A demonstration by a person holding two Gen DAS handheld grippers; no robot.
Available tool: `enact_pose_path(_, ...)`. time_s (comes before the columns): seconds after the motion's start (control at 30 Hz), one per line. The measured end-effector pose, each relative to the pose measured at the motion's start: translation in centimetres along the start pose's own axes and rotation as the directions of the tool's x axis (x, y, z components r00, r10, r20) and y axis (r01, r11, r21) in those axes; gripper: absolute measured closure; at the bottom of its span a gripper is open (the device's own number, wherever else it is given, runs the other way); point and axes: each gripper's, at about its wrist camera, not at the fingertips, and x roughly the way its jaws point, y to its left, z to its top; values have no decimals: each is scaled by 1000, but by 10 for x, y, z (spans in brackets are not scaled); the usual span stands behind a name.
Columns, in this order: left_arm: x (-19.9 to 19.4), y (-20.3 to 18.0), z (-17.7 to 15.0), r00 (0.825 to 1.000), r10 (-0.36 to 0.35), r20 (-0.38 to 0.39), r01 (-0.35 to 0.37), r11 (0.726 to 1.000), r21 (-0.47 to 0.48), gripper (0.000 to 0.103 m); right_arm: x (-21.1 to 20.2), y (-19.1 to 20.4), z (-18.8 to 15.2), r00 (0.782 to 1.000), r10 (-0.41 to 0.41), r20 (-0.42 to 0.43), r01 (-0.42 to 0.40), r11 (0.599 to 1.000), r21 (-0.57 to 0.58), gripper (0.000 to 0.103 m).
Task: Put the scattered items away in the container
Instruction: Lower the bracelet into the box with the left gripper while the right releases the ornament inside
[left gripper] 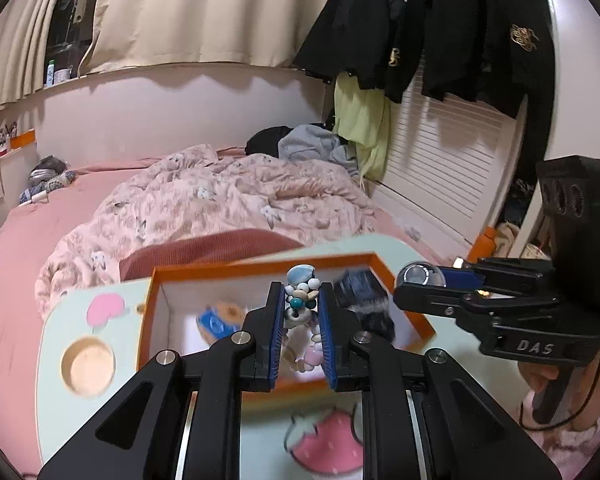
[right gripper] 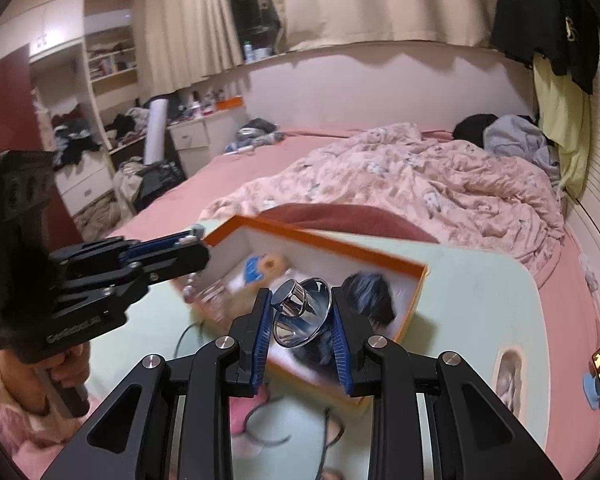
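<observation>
Left gripper point(left gripper: 300, 312) pinching a beaded bracelet point(left gripper: 300, 300); right gripper point(right gripper: 300, 316) clamping a shiny metal cone piece point(right gripper: 300, 312), both hovering over the orange box point(left gripper: 156, 292).

Box is sitting on a mint lap table point(left gripper: 60, 320) with strawberry print point(left gripper: 324, 440), holding a blue-and-tan toy point(left gripper: 216, 320) and a dark furry item point(left gripper: 364, 300). Table is resting on a pink bed point(right gripper: 240, 168), rumpled floral duvet point(right gripper: 420, 176) behind, beige curtains point(left gripper: 188, 12) and black jackets point(left gripper: 460, 20) hanging beyond.
</observation>
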Motion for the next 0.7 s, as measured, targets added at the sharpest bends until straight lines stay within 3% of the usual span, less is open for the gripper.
enact_pose_path(0.17, 32, 15, 12, 999, 12, -39, -14, 999, -47, 83, 31, -8, 13, 998, 34, -44, -32, 998, 54, 76)
enact_pose_path(0.23, 40, 24, 13, 999, 40, -30, -42, 995, -90, 68, 45, -12, 17, 997, 38, -61, -34, 997, 66, 76)
enact_pose_path(0.27, 42, 28, 12, 998, 60, -24, -62, 993, -103, 53, 51, -14, 19, 997, 41, -65, -36, 997, 75, 73)
enact_pose_path(0.3, 43, 31, 11, 998, 67, -19, -69, 991, -113, 39, 56, -16, 21, 997, 43, -69, -37, 995, 88, 69)
enact_pose_path(0.33, 42, 33, 9, 998, 64, -12, -65, 990, -124, 36, 60, -20, 22, 997, 40, -65, -33, 994, 107, 60)
enact_pose_path(0.37, 40, 35, 8, 998, 56, -8, -57, 989, -134, 36, 61, -23, 23, 998, 38, -57, -31, 992, 126, 55)
enact_pose_path(0.5, 31, 38, 0, 998, 52, -22, -55, 989, -138, 36, 55, -30, 22, 998, 43, -40, -36, 986, 166, 55)
enact_pose_path(0.7, 8, 24, -18, 997, 52, -58, -57, 994, -93, 35, 26, -13, 3, 1000, 0, -19, 2, 994, 107, 55)
